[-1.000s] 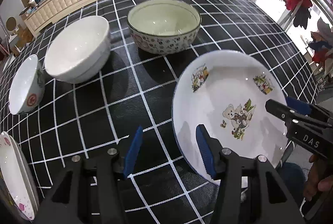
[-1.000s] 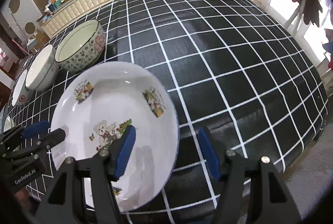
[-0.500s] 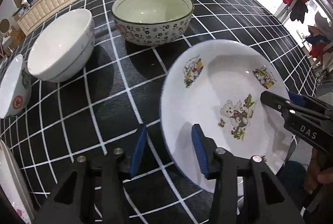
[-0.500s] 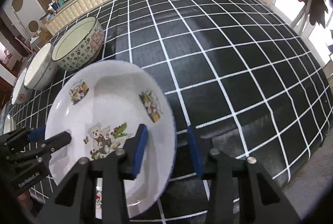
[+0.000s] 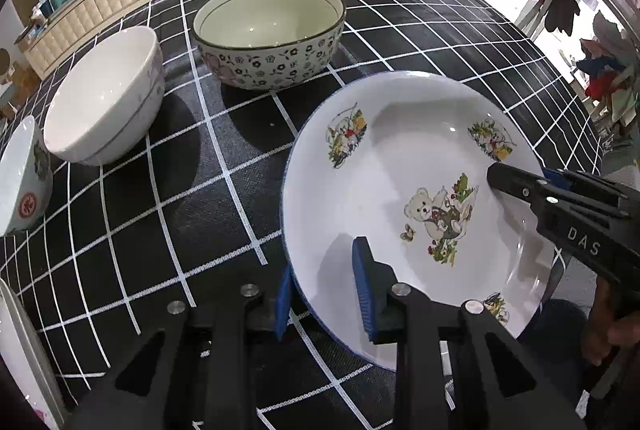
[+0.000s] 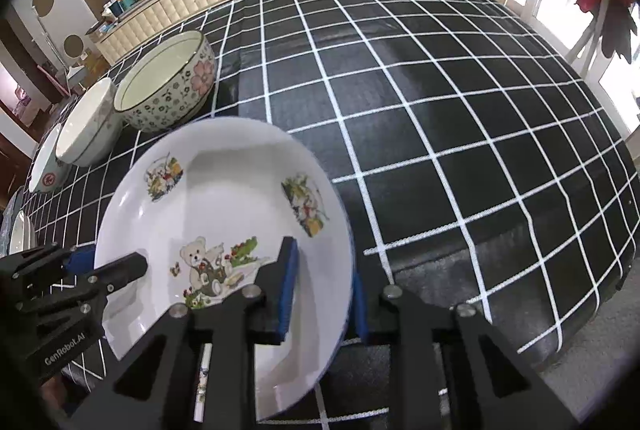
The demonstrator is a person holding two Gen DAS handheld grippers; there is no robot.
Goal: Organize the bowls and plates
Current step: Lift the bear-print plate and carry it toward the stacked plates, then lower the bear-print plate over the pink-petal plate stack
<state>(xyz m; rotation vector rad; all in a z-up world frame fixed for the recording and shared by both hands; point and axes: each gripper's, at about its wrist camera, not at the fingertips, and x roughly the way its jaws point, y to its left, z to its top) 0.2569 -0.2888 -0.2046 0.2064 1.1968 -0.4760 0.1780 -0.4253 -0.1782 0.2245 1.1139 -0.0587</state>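
Note:
A white plate with a bear picture (image 5: 400,150) (image 6: 224,190) lies at the near edge of the black checked table. My left gripper (image 5: 322,262) straddles the plate's left rim, one blue pad outside and one inside. Its jaws are closing and a gap still shows at the inner pad. My right gripper (image 6: 322,262) straddles the right rim the same way, its jaws closing too. Each gripper shows in the other's view: the right gripper (image 5: 520,186) and the left gripper (image 6: 120,266).
Behind the plate stand a flowered bowl (image 5: 268,30) (image 6: 168,90), a plain white bowl (image 5: 104,102) (image 6: 88,126) and a small bowl with a red mark (image 5: 24,182) (image 6: 46,166). Another plate (image 5: 20,350) lies at the far left. The table edge (image 6: 480,310) drops off close on the right.
Both grippers have narrowed their jaws around the plate's opposite rims. The left gripper has shifted right so that the rim now lies between its pads.

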